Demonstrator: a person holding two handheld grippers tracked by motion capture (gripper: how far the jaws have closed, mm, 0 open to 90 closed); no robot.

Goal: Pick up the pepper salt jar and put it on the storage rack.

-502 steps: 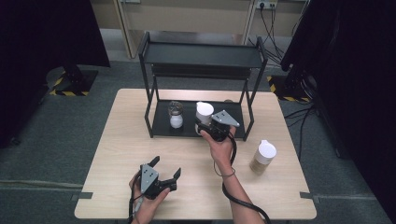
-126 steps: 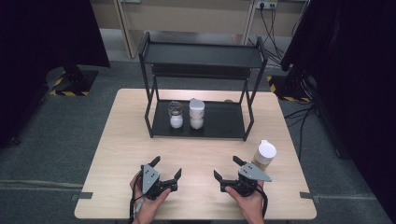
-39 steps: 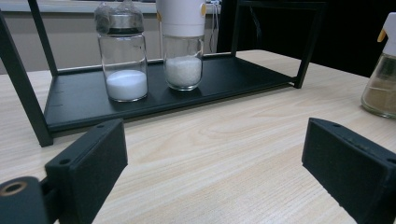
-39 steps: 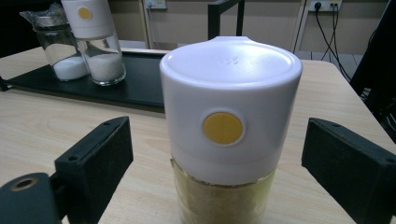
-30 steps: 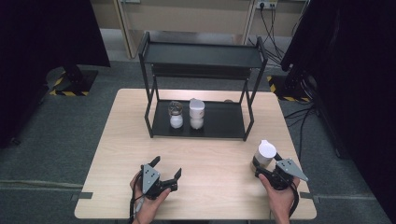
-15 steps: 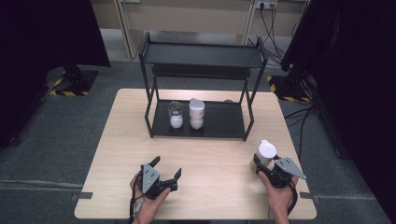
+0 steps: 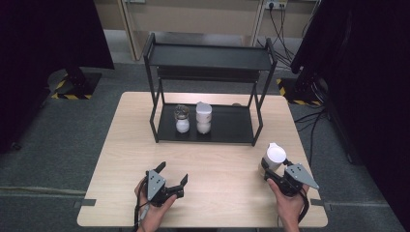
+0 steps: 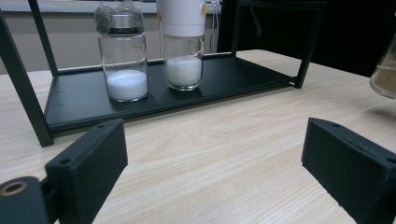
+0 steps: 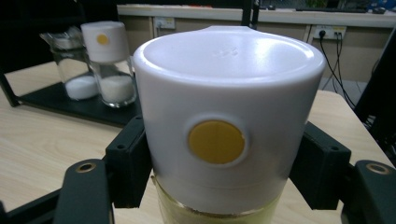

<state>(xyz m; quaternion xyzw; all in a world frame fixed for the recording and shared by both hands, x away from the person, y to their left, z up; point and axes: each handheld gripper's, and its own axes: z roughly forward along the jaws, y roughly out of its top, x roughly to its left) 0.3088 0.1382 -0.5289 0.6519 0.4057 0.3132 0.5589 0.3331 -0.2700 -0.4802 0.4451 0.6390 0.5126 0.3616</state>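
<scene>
A glass jar with a white cap and a yellow dot (image 7: 274,155) (image 9: 229,126) stands at the table's right side, in front of the rack. My right gripper (image 7: 270,169) (image 9: 229,172) is shut on it, one black pad pressing on each side just below the cap. Its yellowish contents show at the edge of the left gripper view (image 8: 385,74). Whether the jar is off the table I cannot tell. My left gripper (image 7: 173,172) (image 8: 215,158) rests low near the front edge, open, with only bare wood between its jaws.
A black two-level rack (image 7: 227,128) stands at the back middle of the table. On its lower shelf are a clear jar of white powder (image 7: 182,118) (image 8: 121,51) and a white-capped jar (image 7: 203,117) (image 8: 183,46). Bare wood lies between rack and grippers.
The right hand has come from the front middle of the table to the jar at the right, and its jaws now grip the jar. The left hand has stayed put.
</scene>
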